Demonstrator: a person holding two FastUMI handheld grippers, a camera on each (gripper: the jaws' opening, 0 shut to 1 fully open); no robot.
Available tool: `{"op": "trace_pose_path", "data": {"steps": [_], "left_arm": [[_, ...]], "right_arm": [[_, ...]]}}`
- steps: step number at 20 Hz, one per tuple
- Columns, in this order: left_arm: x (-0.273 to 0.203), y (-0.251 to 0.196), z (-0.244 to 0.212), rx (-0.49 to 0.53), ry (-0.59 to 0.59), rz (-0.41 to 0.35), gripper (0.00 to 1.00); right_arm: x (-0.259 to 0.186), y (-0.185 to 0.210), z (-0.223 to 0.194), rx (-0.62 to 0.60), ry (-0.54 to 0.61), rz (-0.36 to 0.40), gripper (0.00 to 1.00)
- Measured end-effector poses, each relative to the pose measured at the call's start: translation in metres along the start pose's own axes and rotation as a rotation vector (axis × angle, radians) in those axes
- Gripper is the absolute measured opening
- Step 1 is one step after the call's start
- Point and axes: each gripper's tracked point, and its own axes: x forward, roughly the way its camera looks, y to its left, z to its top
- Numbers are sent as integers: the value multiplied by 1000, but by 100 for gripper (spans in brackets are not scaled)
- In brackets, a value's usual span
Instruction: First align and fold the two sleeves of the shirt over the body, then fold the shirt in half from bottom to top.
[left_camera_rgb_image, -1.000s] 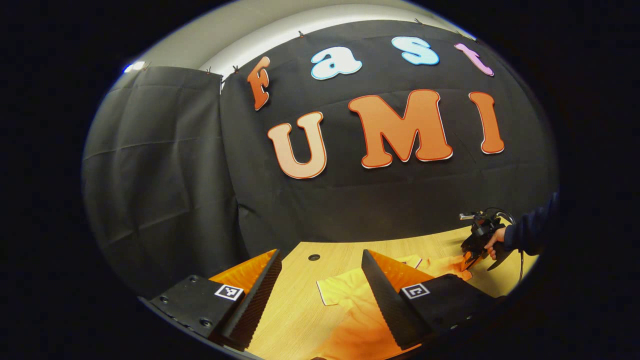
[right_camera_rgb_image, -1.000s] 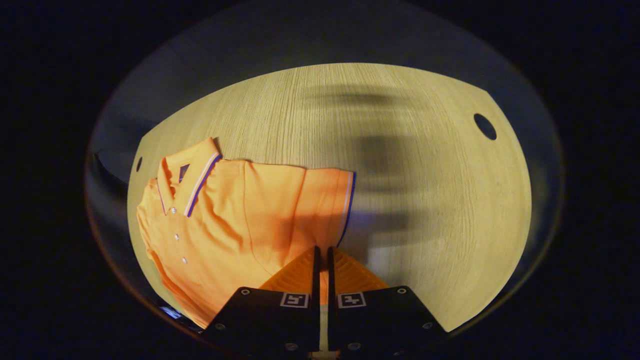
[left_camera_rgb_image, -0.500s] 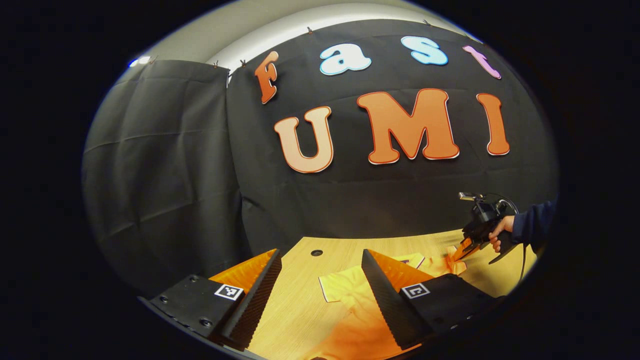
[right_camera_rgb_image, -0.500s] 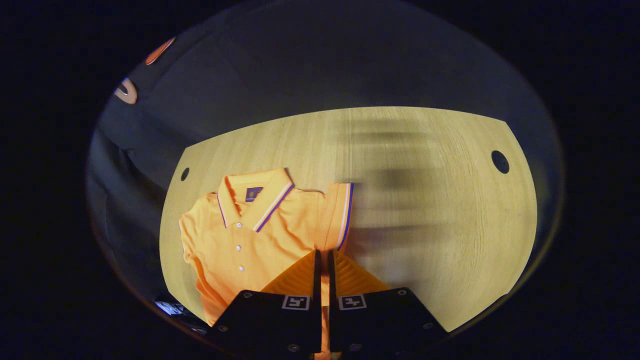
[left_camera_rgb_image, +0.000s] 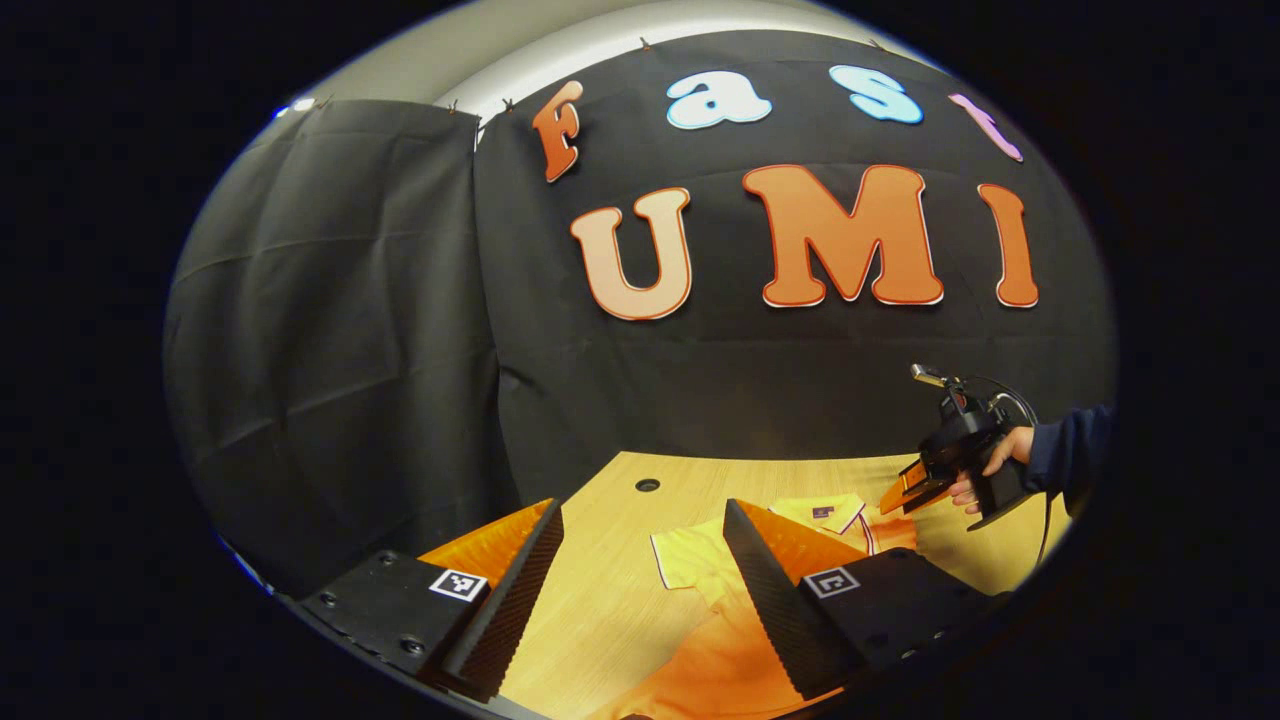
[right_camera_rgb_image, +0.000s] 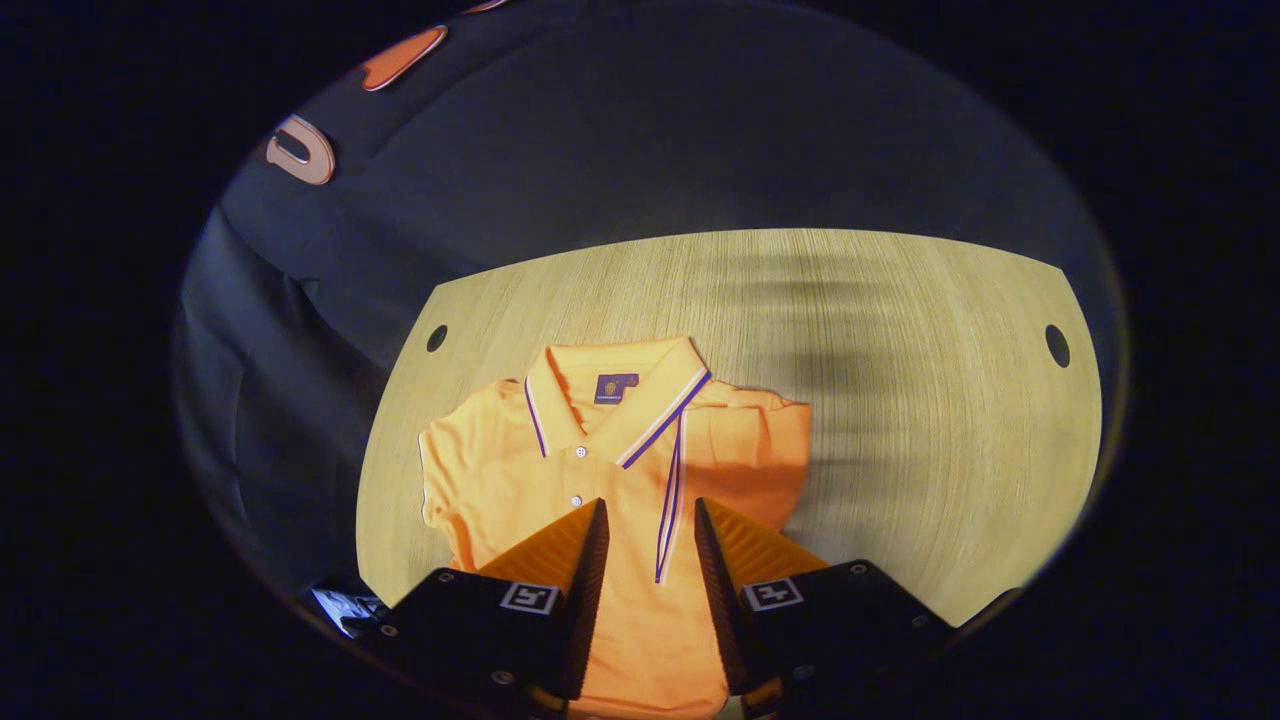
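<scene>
Left claw (left_camera_rgb_image: 640, 560): jaws wide apart, holding nothing, shirt (left_camera_rgb_image: 700, 640) on the table (left_camera_rgb_image: 600, 600) just ahead.
Shirt (right_camera_rgb_image: 600, 470): flat, one sleeve (right_camera_rgb_image: 740, 450) folded over the body.
Right claw (right_camera_rgb_image: 645, 530): jaws parted, empty, above the shirt.

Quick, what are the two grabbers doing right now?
Left gripper: open, holding nothing.
Right gripper: open over the shirt, its sleeve lying folded across the body.

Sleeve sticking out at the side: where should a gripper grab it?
Pinch its cuff edge, coming in from the outer side, probably with the open left gripper. The sleeve lies flat on the table with its cuff pointing away from the body, so that free edge looks easiest to lift.
</scene>
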Motion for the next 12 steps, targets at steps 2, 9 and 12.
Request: {"op": "trace_pose_path", "data": {"steps": [2,9,12], "left_arm": [[17,5,-10,-25,35,-8,99],[116,13,-77,-139,325,-146,99],[155,14,-113,-140,535,-189,99]], "right_arm": [[-13,-3,7,-20,-49,-21,66],[-101,-1,29,-25,-300,-102,86],[-142,0,22,-29,-402,-188,88]]}}
